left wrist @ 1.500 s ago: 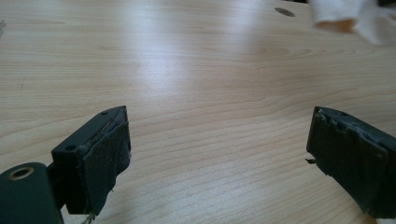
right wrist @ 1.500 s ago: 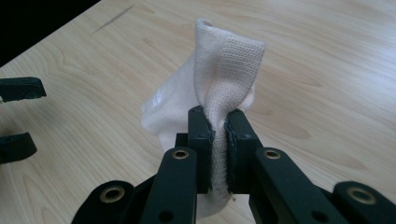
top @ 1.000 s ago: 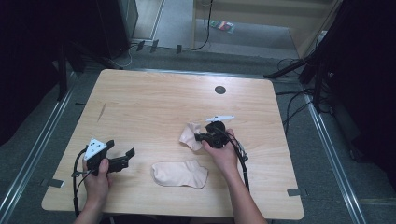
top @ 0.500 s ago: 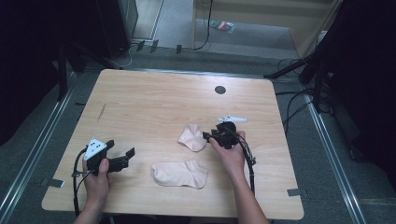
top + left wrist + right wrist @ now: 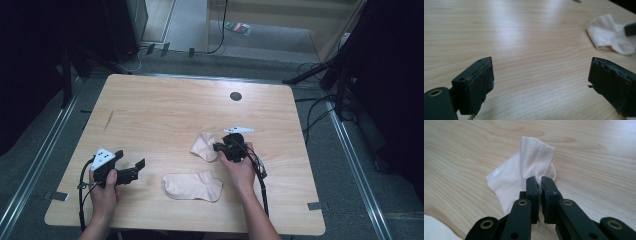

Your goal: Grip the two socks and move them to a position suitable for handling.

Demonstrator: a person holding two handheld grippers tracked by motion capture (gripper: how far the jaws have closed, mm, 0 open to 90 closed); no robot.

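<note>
The right gripper (image 5: pixel 541 182) has just closed its jaws, pinching the cuff edge of the crumpled sock (image 5: pixel 524 172), which lies at 4 o'clock of the surface (image 5: pixel 165 105) centre. The flat sock (image 5: pixel 192 186) waits at 6 o'clock. The left gripper (image 5: pixel 541 77) stands wide, empty. Pairing has barely begun.

On the table (image 5: pixel 165 105) two socks lie right of centre. The crumpled sock (image 5: pixel 204 146) lies farther back, with the right gripper (image 5: pixel 220 148) touching its right edge. The flat sock (image 5: pixel 192 186) lies nearer, just left of the right hand. The left gripper (image 5: pixel 137 169) sits at the near left, well apart from both socks. A round hole (image 5: pixel 235 96) lies far right.
</note>
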